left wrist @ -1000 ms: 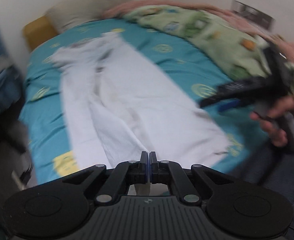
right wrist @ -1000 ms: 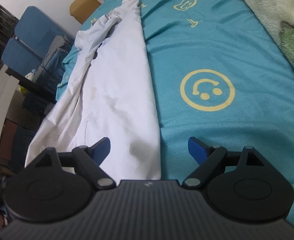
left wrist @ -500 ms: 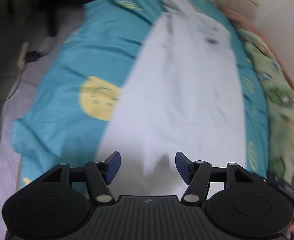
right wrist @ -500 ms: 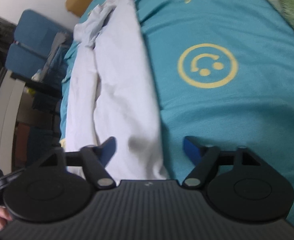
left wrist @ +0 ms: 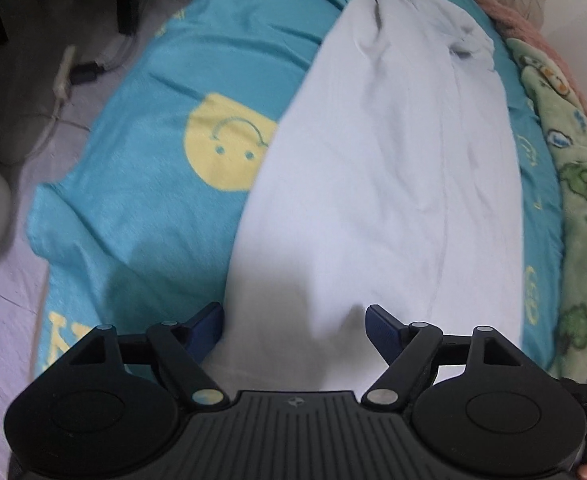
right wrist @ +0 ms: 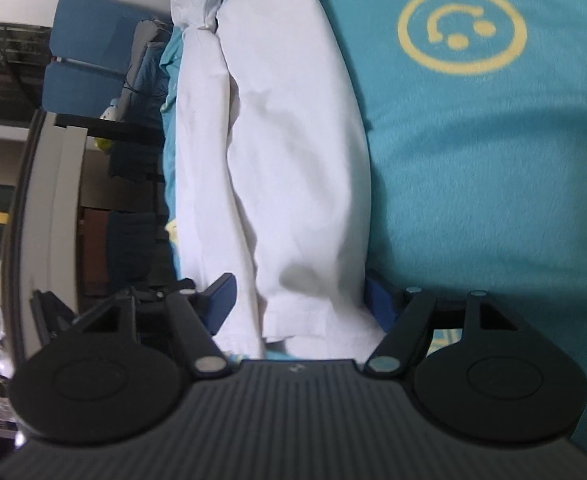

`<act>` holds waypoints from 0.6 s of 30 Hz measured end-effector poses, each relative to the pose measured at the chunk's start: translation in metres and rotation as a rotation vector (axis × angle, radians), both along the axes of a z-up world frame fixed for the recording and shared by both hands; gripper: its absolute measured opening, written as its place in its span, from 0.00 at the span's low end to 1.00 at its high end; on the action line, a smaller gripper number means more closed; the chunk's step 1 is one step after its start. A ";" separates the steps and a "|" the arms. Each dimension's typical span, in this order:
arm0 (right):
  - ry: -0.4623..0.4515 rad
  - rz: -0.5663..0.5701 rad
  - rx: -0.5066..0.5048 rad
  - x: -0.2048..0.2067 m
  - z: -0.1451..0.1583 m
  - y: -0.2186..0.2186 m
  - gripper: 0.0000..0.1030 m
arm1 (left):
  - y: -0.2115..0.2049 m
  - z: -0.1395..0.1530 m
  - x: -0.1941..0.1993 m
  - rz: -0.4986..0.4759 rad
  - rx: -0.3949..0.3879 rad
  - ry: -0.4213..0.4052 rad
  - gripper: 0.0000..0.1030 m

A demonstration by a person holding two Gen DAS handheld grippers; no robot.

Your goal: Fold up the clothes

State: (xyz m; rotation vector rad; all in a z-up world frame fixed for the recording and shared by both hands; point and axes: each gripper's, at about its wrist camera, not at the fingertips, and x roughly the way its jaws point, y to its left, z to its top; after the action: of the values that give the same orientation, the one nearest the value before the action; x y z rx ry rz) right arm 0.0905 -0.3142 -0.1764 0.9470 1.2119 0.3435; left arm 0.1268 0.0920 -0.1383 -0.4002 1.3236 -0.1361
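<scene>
Teal bedding printed with yellow smiley faces covers the bed sheet (left wrist: 141, 184) on which everything rests, with a green patterned blanket (left wrist: 581, 184) along the far right edge in the left wrist view and a blue chair (right wrist: 89, 64) beyond the bed on the left in the right wrist view.

Left gripper (left wrist: 293, 326) stands wide, its blue pads parted and nothing between them but the near hem of the white garment (left wrist: 381, 184) lying beneath. Right gripper (right wrist: 299, 300) is likewise spread wide, its fingers straddling the near end of the same white garment (right wrist: 289, 168); whether the pads touch the cloth I cannot tell.

From the claws outward, the garment runs as a long pale strip away toward the far end of the bed, laid fairly flat with lengthwise creases and a bunched, rumpled end at the far side. In the right wrist view a hemmed edge sits just in front of the gripper body, and a second layer lies beside it on the left.

Judging by its drape, the cloth is light, thin and limp; it should crumple and not hold a shape, and a single layer may slip out of a shallow pinch. The sensible hold looks like the two near corners of the hem, pinched through all layers, so the fold lifts evenly.
</scene>
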 end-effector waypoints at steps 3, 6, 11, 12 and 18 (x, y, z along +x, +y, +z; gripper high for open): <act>0.006 0.029 -0.013 -0.003 0.004 0.005 0.68 | -0.007 0.002 -0.006 -0.045 0.003 0.007 0.51; 0.009 0.070 -0.078 -0.006 0.009 0.014 0.56 | -0.014 0.004 -0.013 -0.074 0.021 -0.001 0.25; -0.012 0.132 -0.237 -0.012 0.018 0.032 0.43 | -0.022 0.000 -0.014 -0.103 0.034 0.026 0.20; -0.018 0.148 -0.264 -0.011 0.019 0.036 0.43 | -0.025 -0.001 -0.014 -0.112 0.042 0.026 0.21; -0.112 0.286 -0.478 -0.014 0.037 0.067 0.12 | -0.034 0.003 -0.022 -0.163 0.058 -0.007 0.13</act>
State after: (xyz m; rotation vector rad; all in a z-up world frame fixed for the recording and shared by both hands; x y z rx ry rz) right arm 0.0768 -0.2475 -0.1395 0.3392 1.2525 0.3083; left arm 0.1048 0.0575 -0.1355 -0.2424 1.3498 -0.2349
